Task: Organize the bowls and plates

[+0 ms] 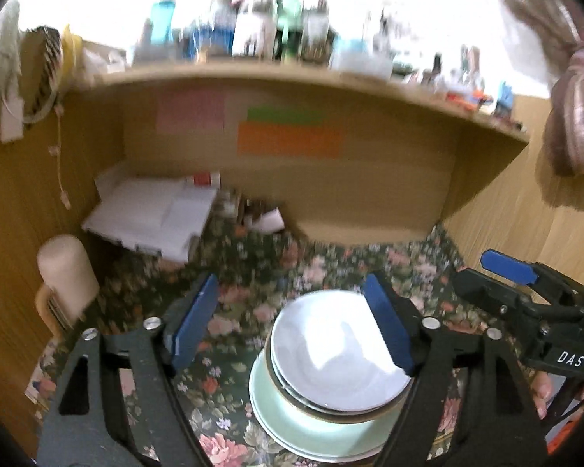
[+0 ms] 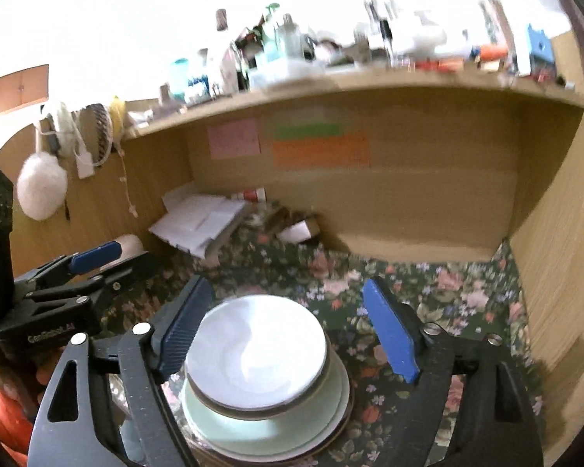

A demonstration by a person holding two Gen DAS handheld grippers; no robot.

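Blue pads of the left gripper [image 1: 292, 321] stand wide apart and hold nothing. So do those of the right gripper [image 2: 292, 327]. White bowls [image 2: 255, 354] sit stacked on green plates [image 2: 264, 424] on the flowery cloth [image 2: 428, 292], under both grippers

Cloth: a dark floral-patterned cloth [image 2: 428, 284] covers the desk.
Shelf: a light wooden shelf board [image 1: 292, 81] spans the alcove, crowded with blurred bottles and jars [image 1: 253, 27].
Notes: a pink paper note [image 2: 233, 138], a green strip [image 2: 307, 130] and an orange sheet [image 2: 321, 151] are stuck on the back panel.
Papers: a tilted stack of white papers [image 1: 152, 214] lies at the back left.
Left wall: a white fluffy pompom [image 2: 41, 186] hangs there.
Cylinder: a cream rounded cylinder [image 1: 66, 272] stands at the left wall.
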